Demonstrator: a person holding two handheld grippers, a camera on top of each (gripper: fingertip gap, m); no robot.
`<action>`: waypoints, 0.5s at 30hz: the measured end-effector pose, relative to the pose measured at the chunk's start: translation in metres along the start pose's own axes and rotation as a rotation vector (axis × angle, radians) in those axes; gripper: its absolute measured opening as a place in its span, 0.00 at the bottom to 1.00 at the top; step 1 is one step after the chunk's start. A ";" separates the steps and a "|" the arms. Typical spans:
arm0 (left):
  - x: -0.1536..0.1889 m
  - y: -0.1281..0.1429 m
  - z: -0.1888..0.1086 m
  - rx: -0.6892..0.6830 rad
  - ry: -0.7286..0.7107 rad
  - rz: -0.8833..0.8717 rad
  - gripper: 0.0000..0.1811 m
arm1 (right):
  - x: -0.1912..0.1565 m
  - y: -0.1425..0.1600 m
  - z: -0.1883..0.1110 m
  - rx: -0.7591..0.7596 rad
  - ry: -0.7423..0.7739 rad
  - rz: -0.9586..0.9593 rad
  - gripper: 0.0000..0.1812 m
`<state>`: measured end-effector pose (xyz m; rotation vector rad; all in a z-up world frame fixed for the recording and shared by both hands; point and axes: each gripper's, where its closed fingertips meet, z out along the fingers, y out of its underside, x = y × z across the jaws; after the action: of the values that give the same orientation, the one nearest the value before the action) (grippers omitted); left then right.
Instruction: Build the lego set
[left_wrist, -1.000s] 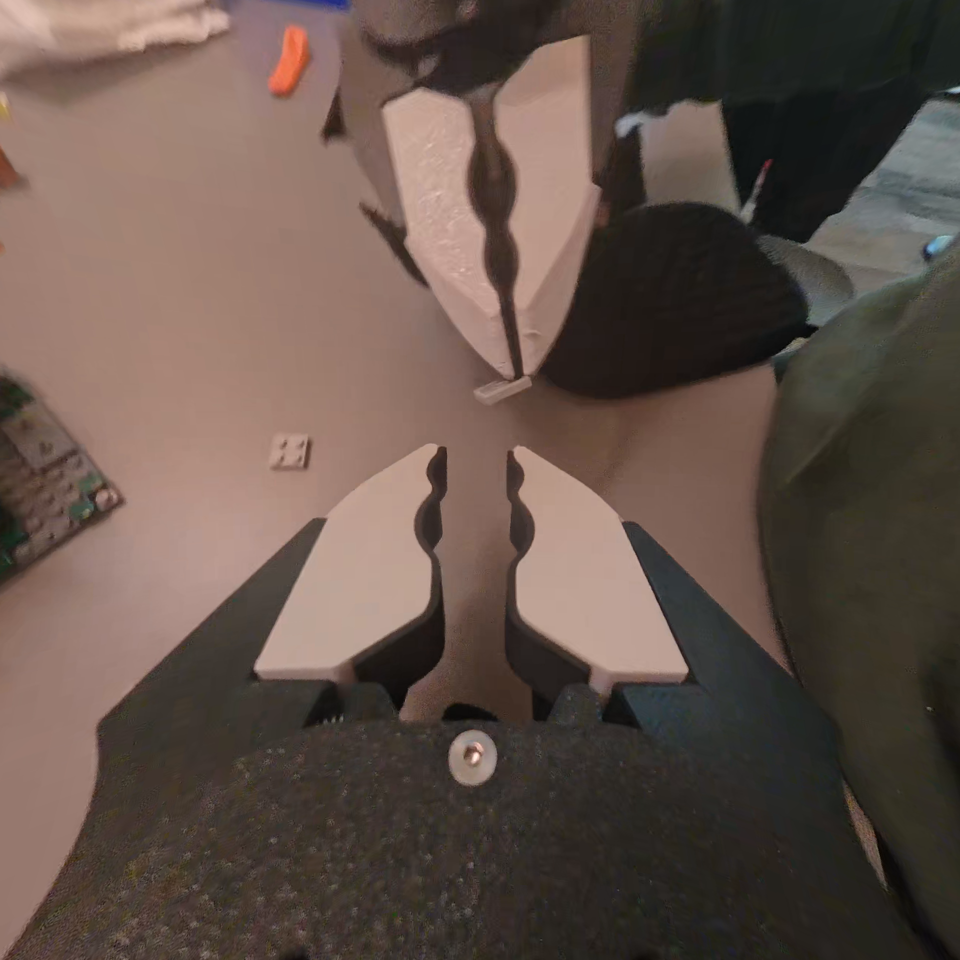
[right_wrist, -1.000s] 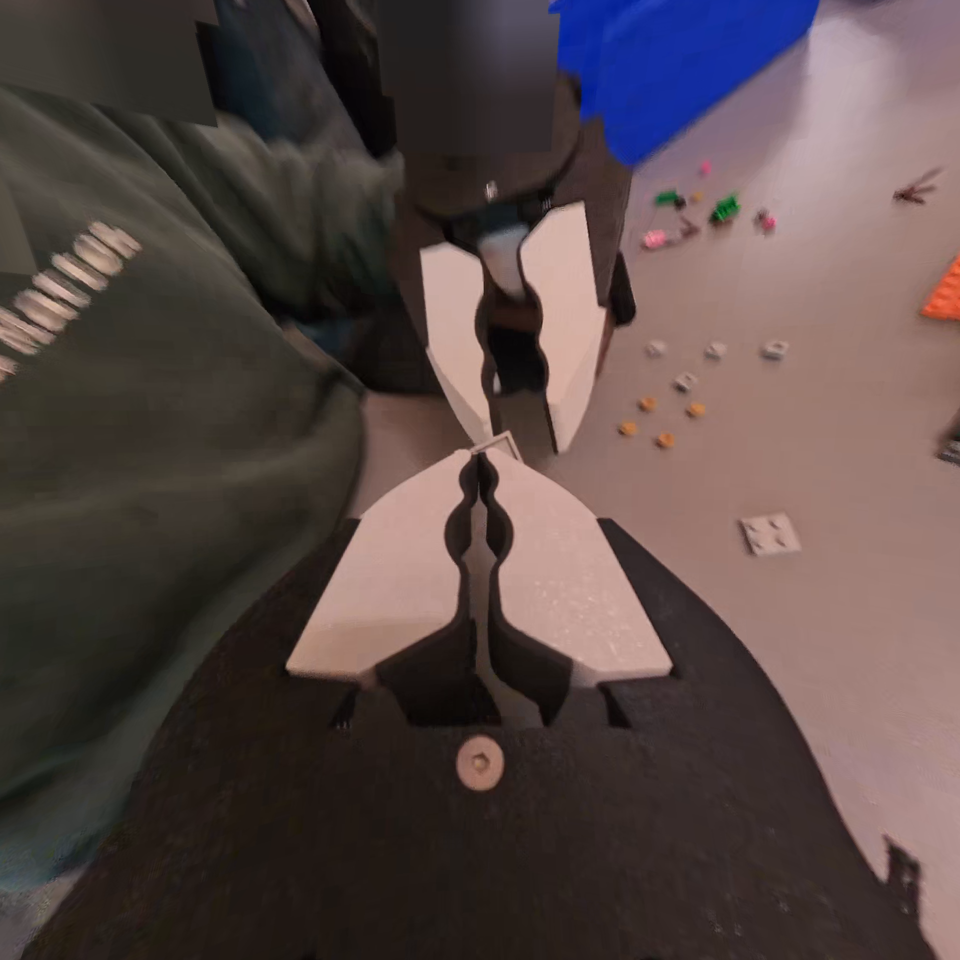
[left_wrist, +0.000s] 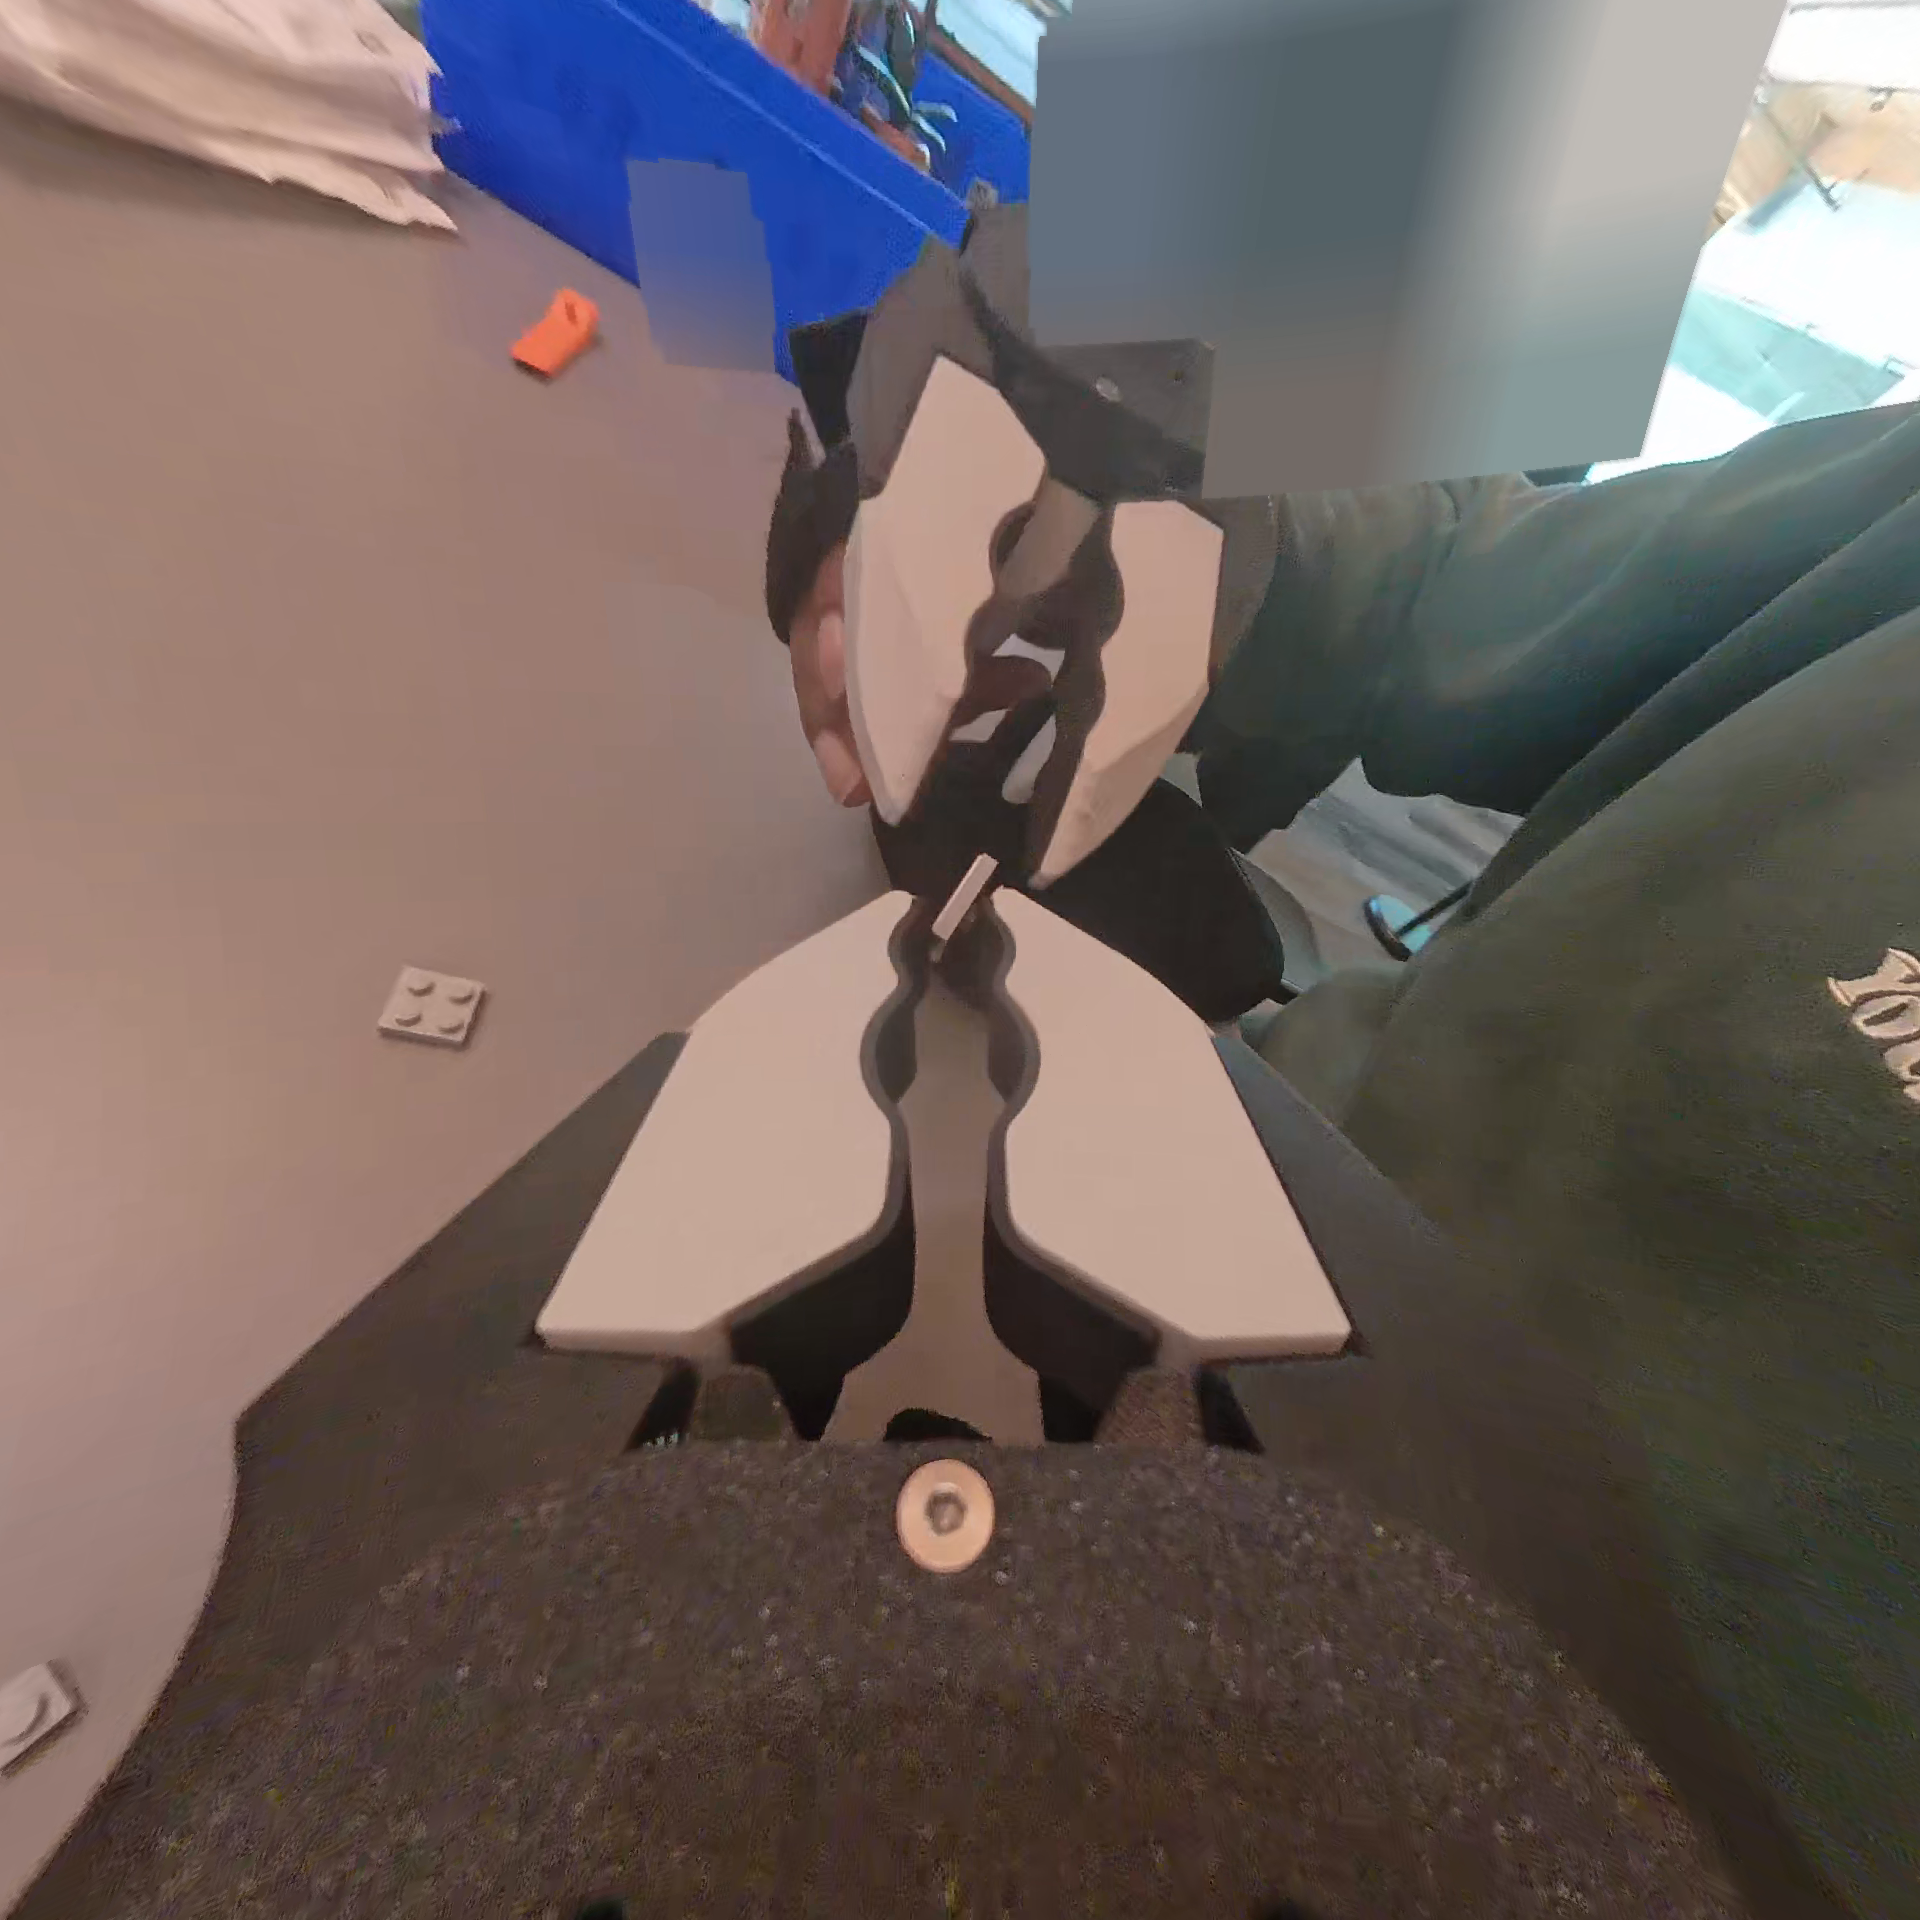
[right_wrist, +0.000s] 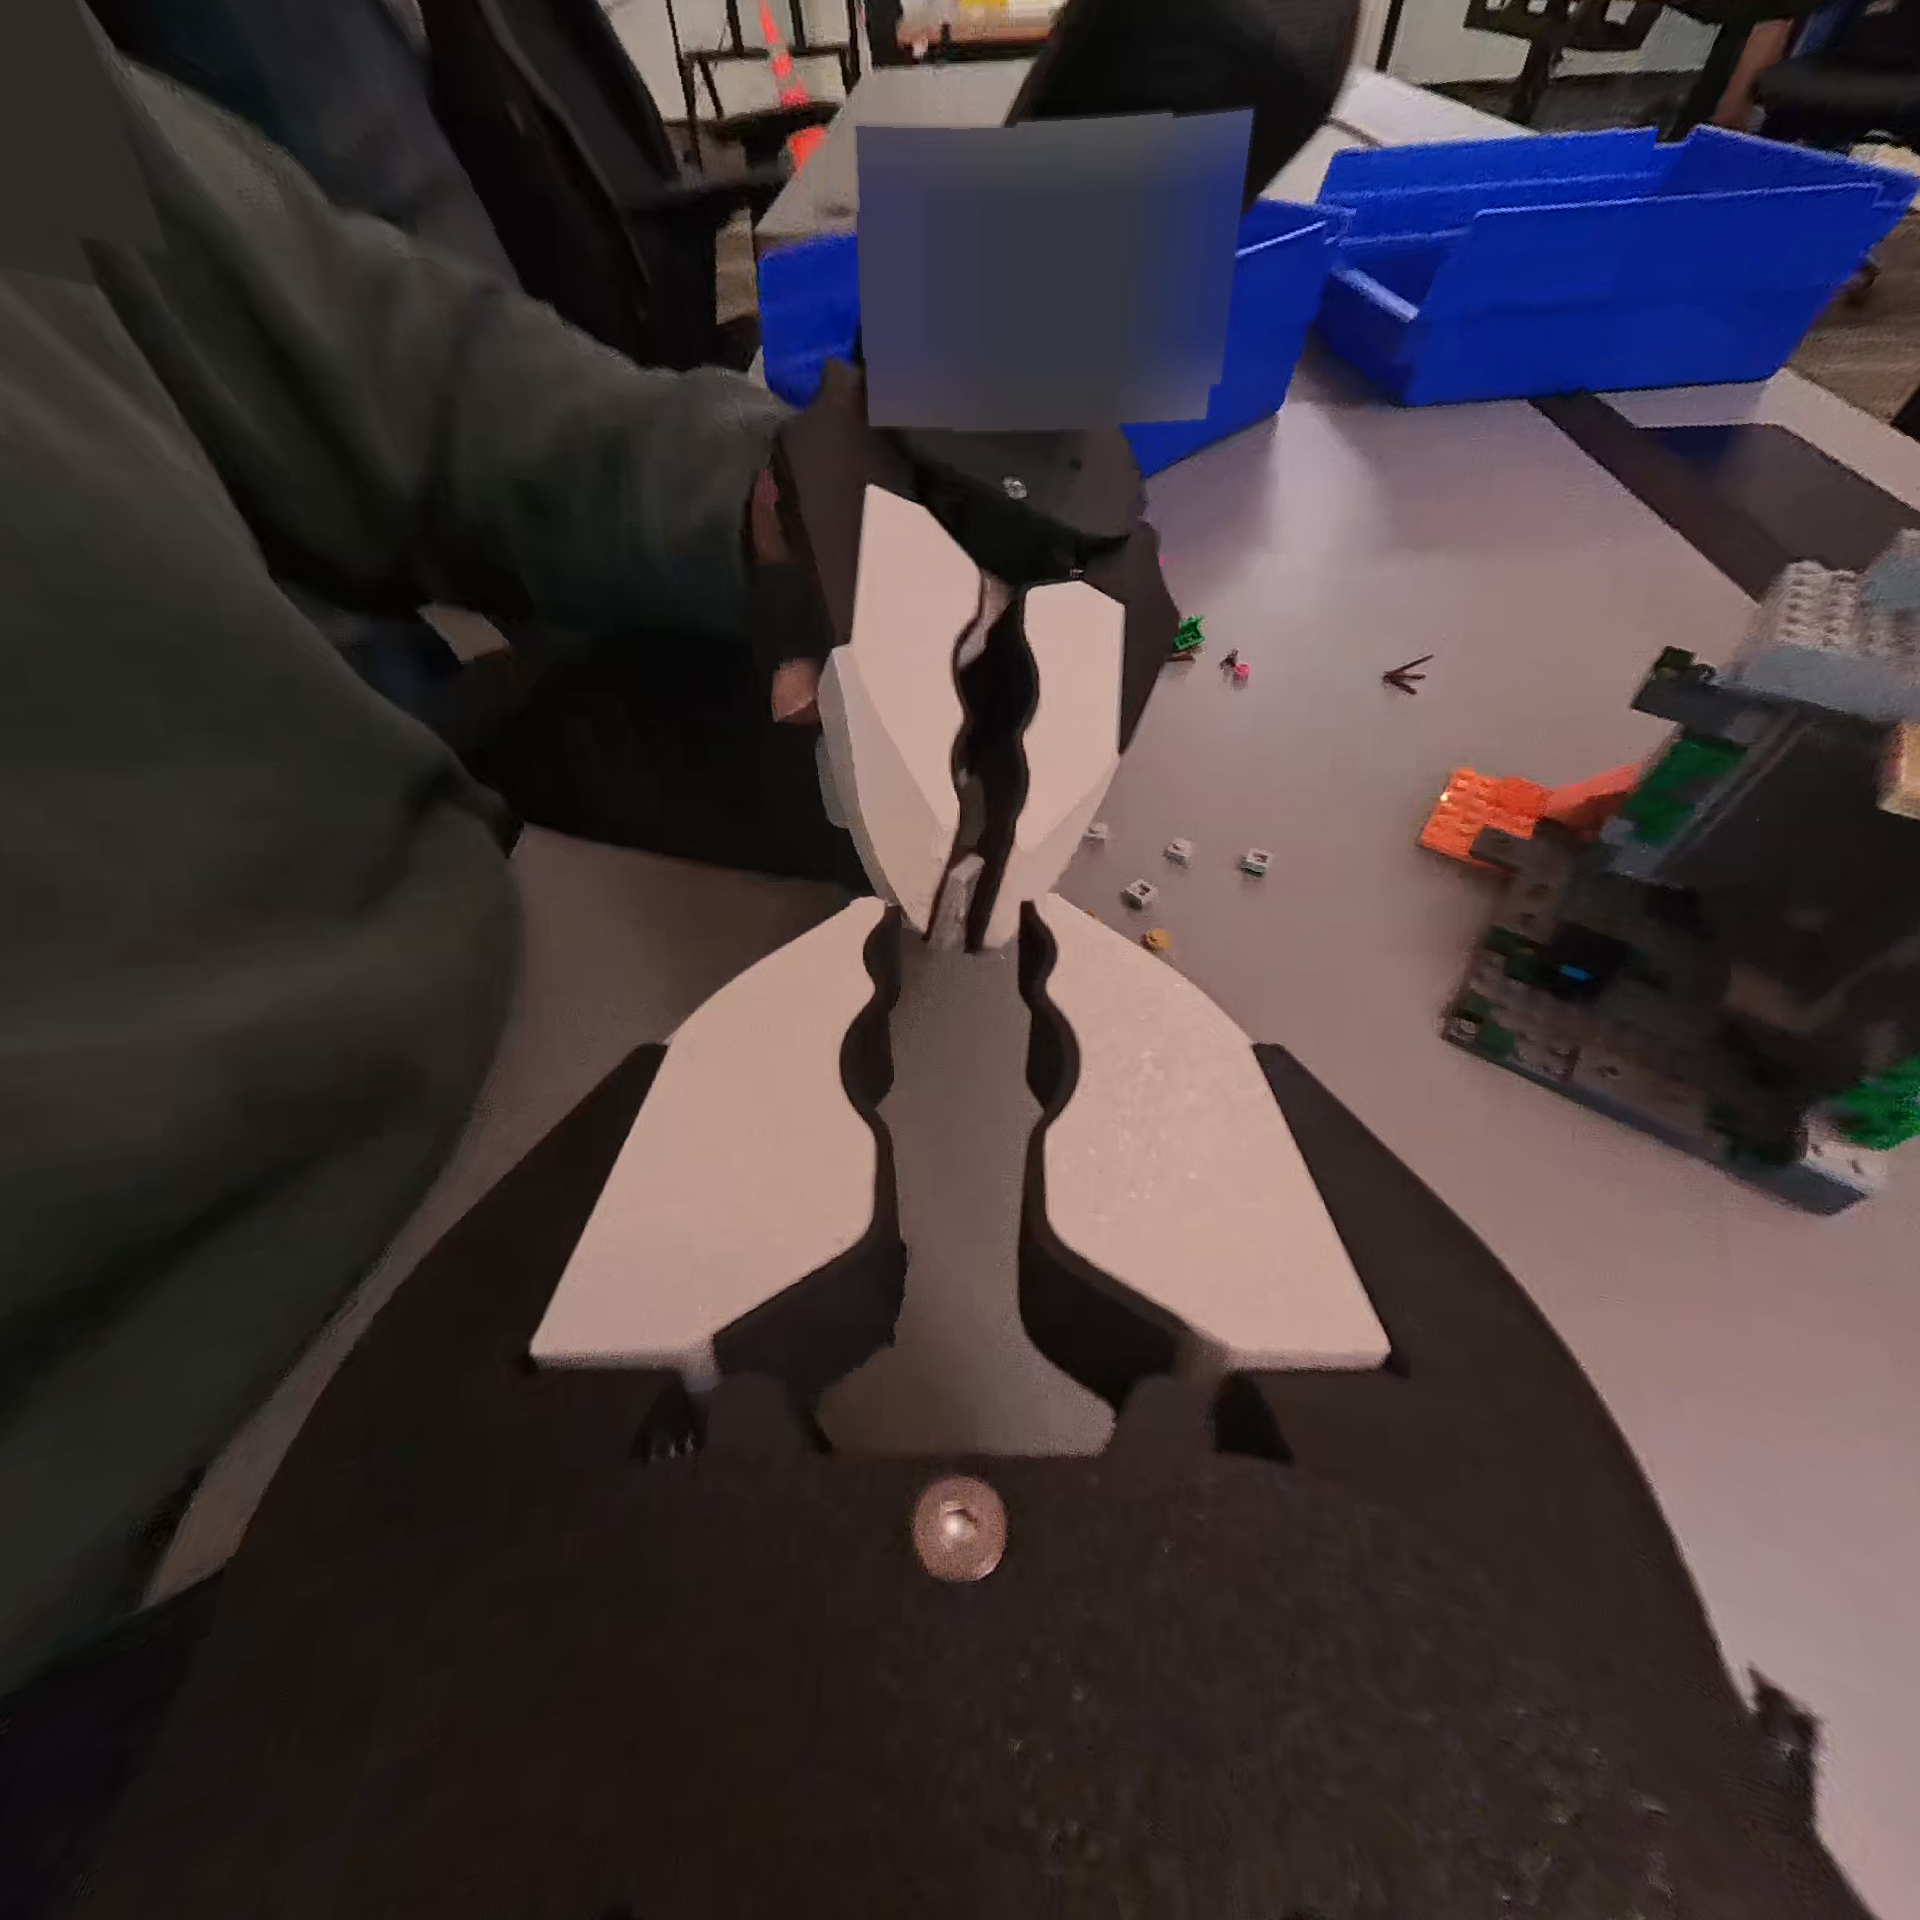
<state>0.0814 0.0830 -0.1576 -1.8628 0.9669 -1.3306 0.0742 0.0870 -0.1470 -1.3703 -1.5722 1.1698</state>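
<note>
Left gripper: black body, pale grey finger plates, tips clenched on the small flat light-grey lego plate; held up off the grey desk.
Right gripper: same build, released, a clear gap between its tips; it faces the left gripper tip to tip, and in the left wrist view its tips straddle the plate's far end without closing on it.
Held plate: edge-on and tilted in both views, pinched at the very tips of the left gripper, in mid-air between the two grippers; seen from the right side at.
Partly built lego model: grey, black, green and orange bricks on a studded base, standing on the desk well to the right of the left gripper in the right wrist view.
Loose bits: several tiny grey pieces between the left gripper and the model; small green and pink pieces farther back.
Grey two-by-two plate: flat on the desk, left of the left gripper.
Orange sloped piece: on the desk, far left of the left gripper, near the blue plastic bins.
Person: dark green sleeves behind the grippers.
</note>
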 end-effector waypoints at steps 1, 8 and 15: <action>0.000 0.001 0.003 -0.015 0.006 -0.005 0.04 | -0.002 0.001 0.002 -0.017 -0.011 -0.006 0.11; 0.003 0.003 0.008 -0.099 -0.028 0.150 0.04 | -0.011 0.005 0.000 -0.025 -0.178 0.145 0.04; 0.001 0.007 0.007 -0.156 -0.110 0.270 0.04 | -0.010 0.007 0.003 -0.031 -0.230 0.237 0.03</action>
<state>0.0873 0.0794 -0.1649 -1.8208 1.2429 -1.0073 0.0754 0.0772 -0.1540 -1.5180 -1.6221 1.4961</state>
